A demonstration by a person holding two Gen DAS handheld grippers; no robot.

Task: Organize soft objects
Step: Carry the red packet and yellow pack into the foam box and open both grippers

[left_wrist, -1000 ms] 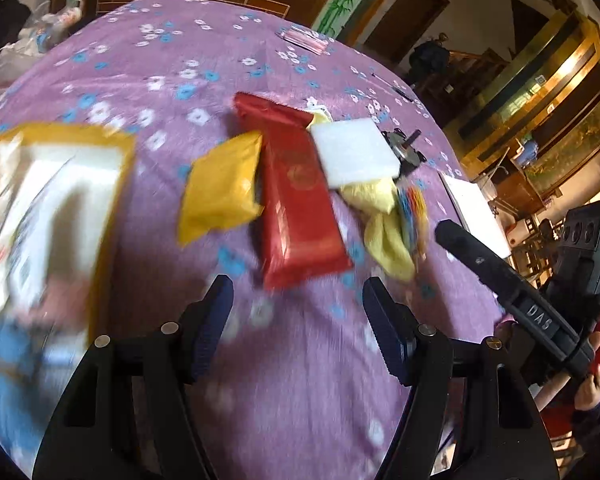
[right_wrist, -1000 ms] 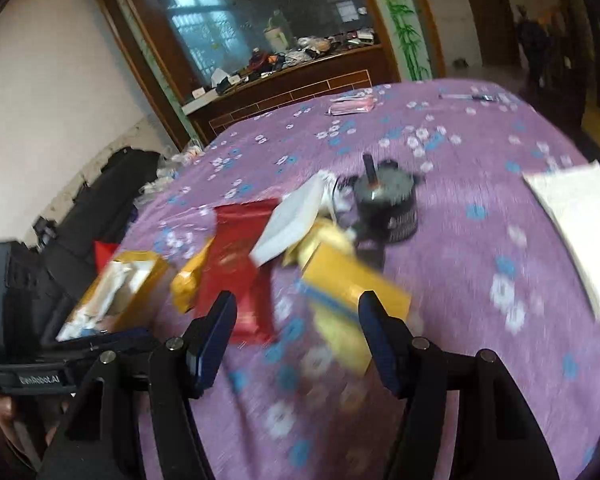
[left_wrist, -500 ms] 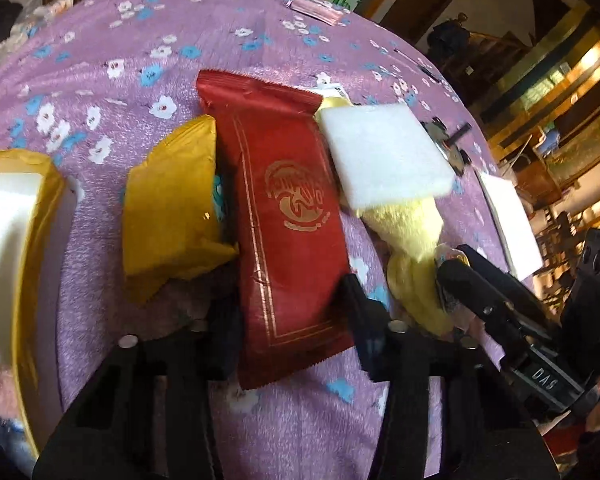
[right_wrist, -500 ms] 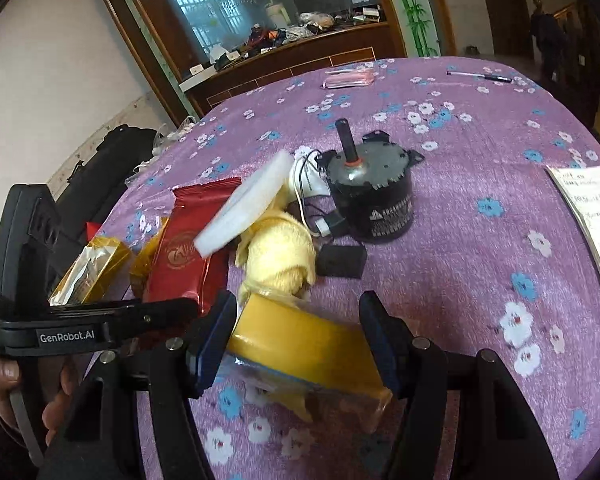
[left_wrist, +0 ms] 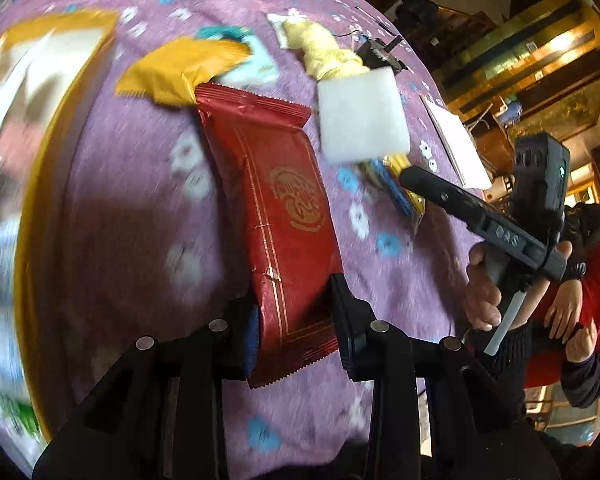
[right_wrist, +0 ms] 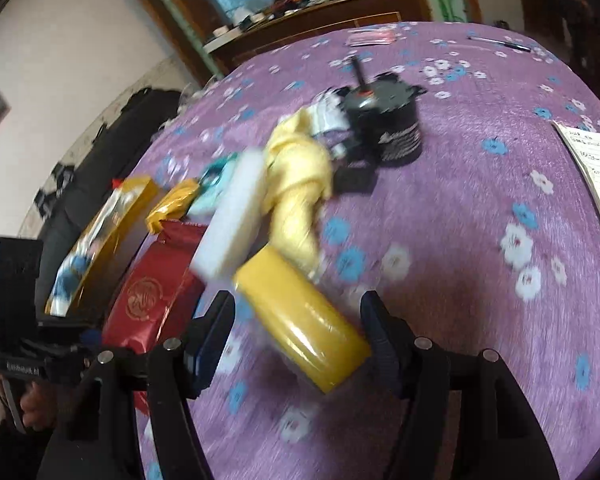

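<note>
Left gripper (left_wrist: 296, 320): jaws closing around the near end of the red foil packet (left_wrist: 276, 216) — both pads sit against its sides, so it is gripped; the packet runs away from the fingers, over the cloth
Right gripper (right_wrist: 296, 324): fingers wide; a yellow wrapped block (right_wrist: 304, 320) lies between them, its near corner close to the right finger — whether the pad touches it, I cannot tell
White foam pad (left_wrist: 360, 116): just beyond the red packet's far corner, on the right in the left wrist view; it overlaps the pale yellow cloth (left_wrist: 328, 56)
Orange-yellow pouch (left_wrist: 180, 72): at the red packet's far end, touching it; a light blue item pokes out beside it, too blurred to name
Large gold-edged bag (left_wrist: 40, 152): off to the left of the packet, well blurred
Black motor (right_wrist: 392, 120): upright behind the yellow cloth, shaft pointing up
Tablecloth (right_wrist: 460, 240): purple with white and blue flowers; a lined paper sheet (right_wrist: 596, 172) rests at its right edge
</note>
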